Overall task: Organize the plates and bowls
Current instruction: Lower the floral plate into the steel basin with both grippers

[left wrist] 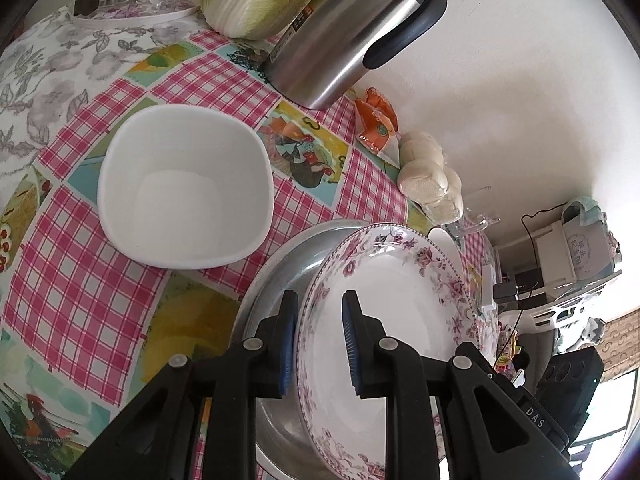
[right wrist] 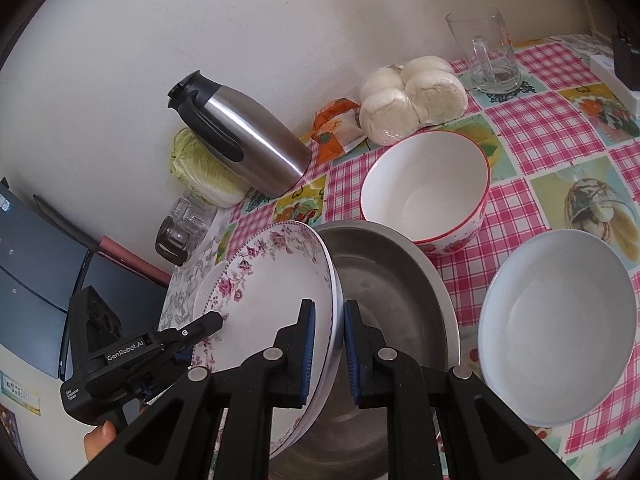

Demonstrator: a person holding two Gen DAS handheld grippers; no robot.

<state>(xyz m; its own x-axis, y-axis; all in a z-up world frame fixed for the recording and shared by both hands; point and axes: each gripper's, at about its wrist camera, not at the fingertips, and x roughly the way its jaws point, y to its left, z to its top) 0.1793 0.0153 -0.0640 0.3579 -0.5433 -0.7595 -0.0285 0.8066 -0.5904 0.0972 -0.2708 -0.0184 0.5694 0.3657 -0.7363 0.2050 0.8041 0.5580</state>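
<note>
Both tongs (left wrist: 319, 338) (right wrist: 329, 344) pinch glossy round floral plate (left wrist: 400, 304).

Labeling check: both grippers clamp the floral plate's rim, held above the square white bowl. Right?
Wrong on the bowl. Both the left gripper and right gripper clamp the floral plate, but above the steel basin, as the right wrist view shows.

Right claw (right wrist: 328, 354) clamps floral plate (right wrist: 264, 292) rim.
</note>
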